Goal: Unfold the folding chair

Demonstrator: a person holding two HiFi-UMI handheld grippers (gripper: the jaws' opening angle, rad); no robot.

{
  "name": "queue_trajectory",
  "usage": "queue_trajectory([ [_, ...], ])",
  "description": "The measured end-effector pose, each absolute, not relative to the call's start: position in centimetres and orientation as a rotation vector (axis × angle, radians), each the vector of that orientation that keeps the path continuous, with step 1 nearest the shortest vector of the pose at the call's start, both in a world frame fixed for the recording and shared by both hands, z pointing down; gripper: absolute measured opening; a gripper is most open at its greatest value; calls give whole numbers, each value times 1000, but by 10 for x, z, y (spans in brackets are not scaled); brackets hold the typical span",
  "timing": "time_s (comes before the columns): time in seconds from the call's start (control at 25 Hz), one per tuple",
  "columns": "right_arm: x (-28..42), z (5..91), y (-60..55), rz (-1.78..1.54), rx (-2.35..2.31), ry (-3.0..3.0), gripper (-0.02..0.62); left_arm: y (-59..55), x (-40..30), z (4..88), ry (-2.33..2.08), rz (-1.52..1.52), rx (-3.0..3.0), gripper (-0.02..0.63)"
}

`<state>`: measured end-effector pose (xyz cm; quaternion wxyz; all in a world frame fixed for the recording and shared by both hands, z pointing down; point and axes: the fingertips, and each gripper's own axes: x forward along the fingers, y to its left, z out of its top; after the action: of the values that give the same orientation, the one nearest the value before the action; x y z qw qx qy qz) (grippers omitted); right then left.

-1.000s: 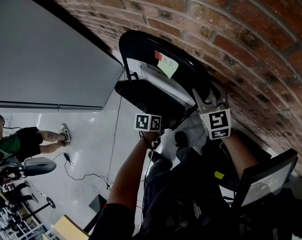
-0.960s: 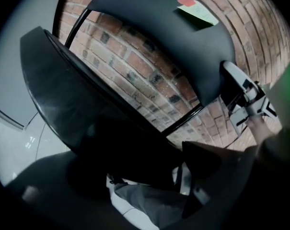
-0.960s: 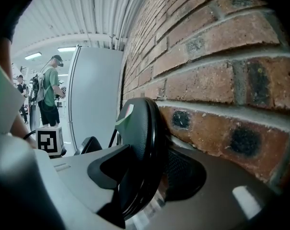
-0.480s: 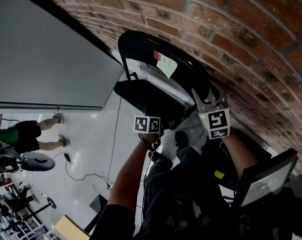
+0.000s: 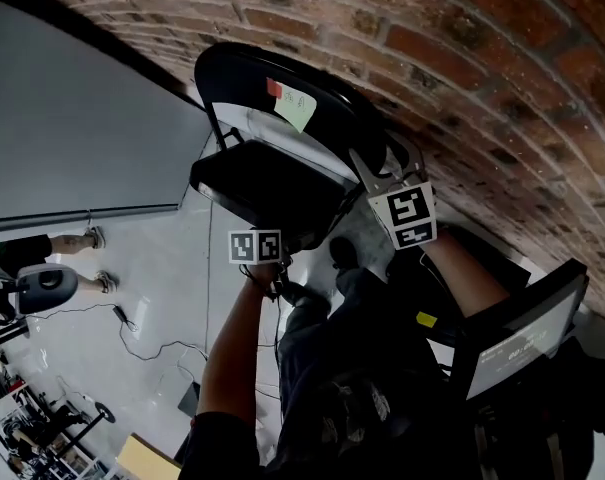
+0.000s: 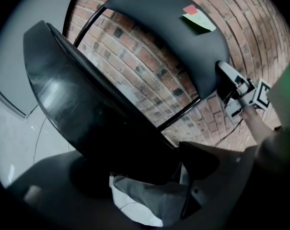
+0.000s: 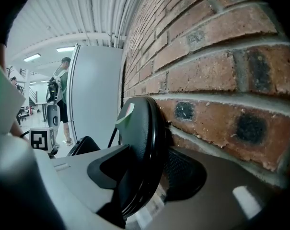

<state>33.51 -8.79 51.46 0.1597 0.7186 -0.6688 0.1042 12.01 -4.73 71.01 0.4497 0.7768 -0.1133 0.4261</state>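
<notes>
– Right hand-held gripper (image 7: 147, 174), what does it have?
– It is clamped on the side edge of the backrest (image 7: 137, 143), one pad in front and one pad behind, very near to the brick wall (image 7: 207, 56).
– And the left hand-held gripper (image 6: 149, 171)?
– Its jaws have just been closing a little, and the front edge of the seat (image 6: 87, 104) is between them. I judge that they grip it now.
– Where is the folding chair (image 5: 282, 158) in the head view?
– In the upper middle of the frame, close to the wall and above the white floor (image 5: 162, 298). The seat is tilted, about half way down I think, so the unfolding is not finished.
– How will it handle?
– I expect stiff and rather heavy, because the frame (image 6: 180, 113) looks like metal tube. Nothing should bend; the seat only turns on its hinge. The seat is glossy, so a pad may slip on it.
– So where is it best to take hold?
– On the front edge of the seat, far from the hinge, where a small push turns it easily. Also on the backrest edge, to steady the chair. Not near the hinge, because it could pinch.
</notes>
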Motion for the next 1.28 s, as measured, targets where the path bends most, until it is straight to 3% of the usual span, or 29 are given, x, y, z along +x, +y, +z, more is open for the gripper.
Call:
queue_trajectory([
  [0.48,341,530,-85,349,2000,-1899,210,-45,114,727,-309,965,1832,431],
  [0.6,341,536,-83,370,1983,-1891,212,-62,102,734,-474,743,1660,289],
  [0.64,340,536,-82,379,1977,-1887,212,-65,96,735,-512,679,1626,269],
  [1.08,337,538,-88,394,1940,-1846,218,-80,84,739,-514,462,1527,169],
  [1.28,338,540,-95,385,1915,-1845,219,-81,87,741,-475,436,1492,160],
])
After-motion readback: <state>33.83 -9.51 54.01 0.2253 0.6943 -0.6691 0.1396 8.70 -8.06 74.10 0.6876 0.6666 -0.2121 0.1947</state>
